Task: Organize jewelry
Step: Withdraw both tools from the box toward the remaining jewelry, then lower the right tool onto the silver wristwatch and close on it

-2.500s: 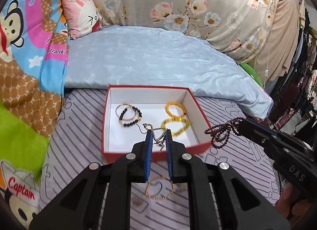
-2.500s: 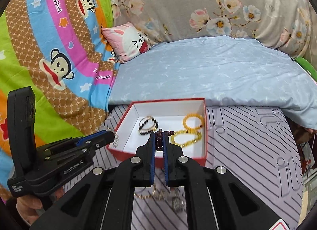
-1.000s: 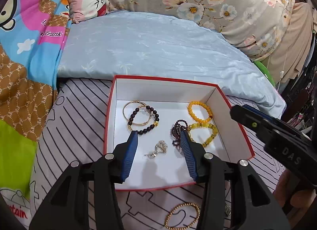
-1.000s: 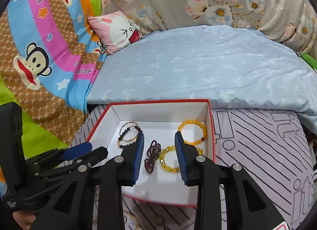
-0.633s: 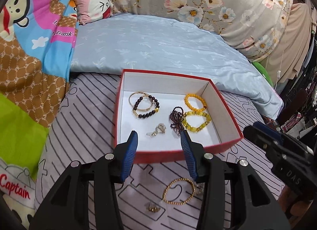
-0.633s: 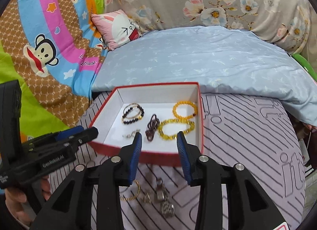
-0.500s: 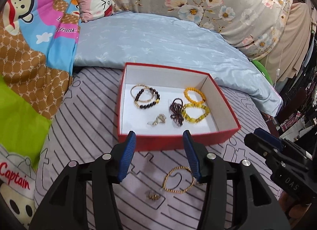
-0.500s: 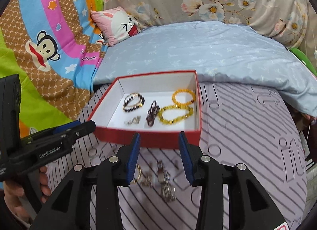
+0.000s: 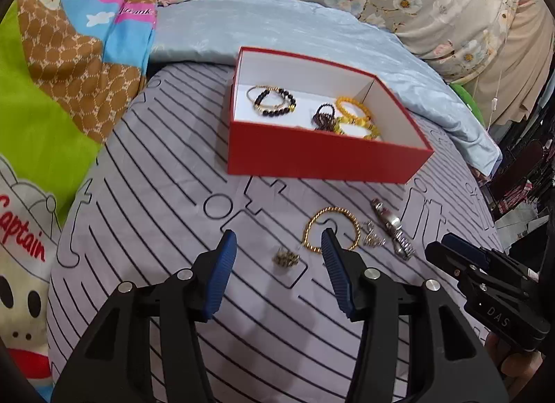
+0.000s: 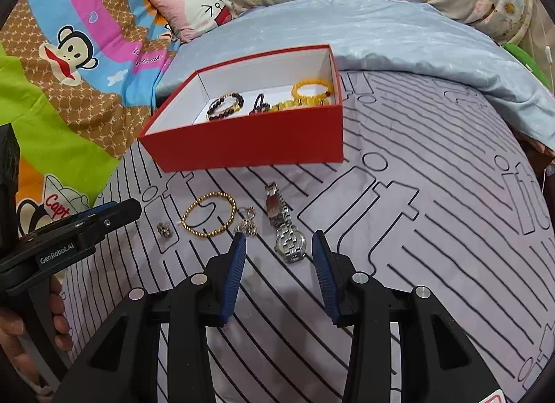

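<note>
Both the left gripper (image 9: 277,250) and right gripper (image 10: 279,247) hover with jaws apart and empty over loose jewelry, the silver watch (image 10: 289,241) just ahead, while the red box's (image 10: 249,143) near wall half-hides its bracelets.

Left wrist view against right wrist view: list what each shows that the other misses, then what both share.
Only the left wrist view shows the right gripper from outside, low at the right edge, and clothes hanging at the far right.

Only the right wrist view shows the left gripper from outside, with fingers of the hand holding it, and the wristwatch face-on between its own open fingers.

Both show the red box holding bead bracelets, and the gold bead bracelet and small trinket lying on the striped sheet.
</note>
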